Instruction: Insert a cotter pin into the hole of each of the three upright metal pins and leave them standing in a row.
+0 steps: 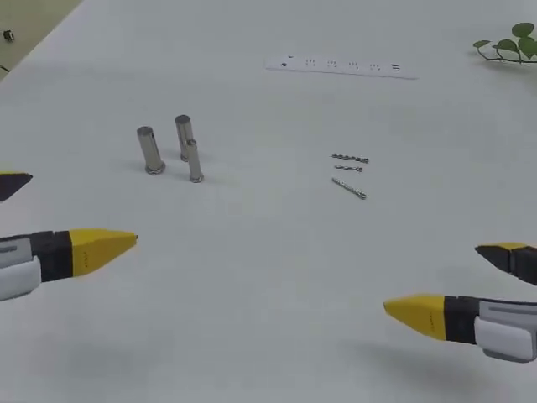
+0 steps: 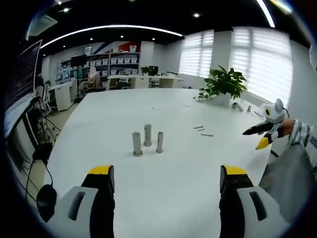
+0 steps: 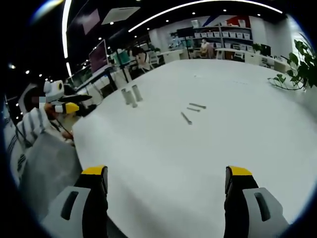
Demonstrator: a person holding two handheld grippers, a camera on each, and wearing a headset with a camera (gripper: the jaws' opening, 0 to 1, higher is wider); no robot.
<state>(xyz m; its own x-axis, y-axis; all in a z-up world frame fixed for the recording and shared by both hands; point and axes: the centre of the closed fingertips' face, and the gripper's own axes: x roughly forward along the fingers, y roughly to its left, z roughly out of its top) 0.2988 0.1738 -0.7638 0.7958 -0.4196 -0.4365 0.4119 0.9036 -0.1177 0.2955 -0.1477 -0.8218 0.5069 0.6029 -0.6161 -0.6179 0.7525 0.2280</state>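
Three upright metal pins (image 1: 183, 137) stand close together on the white table (image 1: 268, 252), left of centre; the nearest of them (image 1: 194, 161) is thinner. Three small cotter pins (image 1: 349, 172) lie flat to the right of them. My left gripper (image 1: 71, 214) hovers open at the left edge, short of the pins, with nothing between its fingers. My right gripper (image 1: 445, 281) is open and empty at the lower right, nearer to me than the cotter pins. The left gripper view has the metal pins (image 2: 147, 139) ahead of the left gripper (image 2: 166, 178). In the right gripper view the cotter pins (image 3: 190, 111) lie ahead of the right gripper (image 3: 167, 181).
A white power strip (image 1: 340, 67) lies at the far side of the table. A potted plant (image 1: 508, 44) trails in at the far right corner. An office with desks and shelves lies beyond the table.
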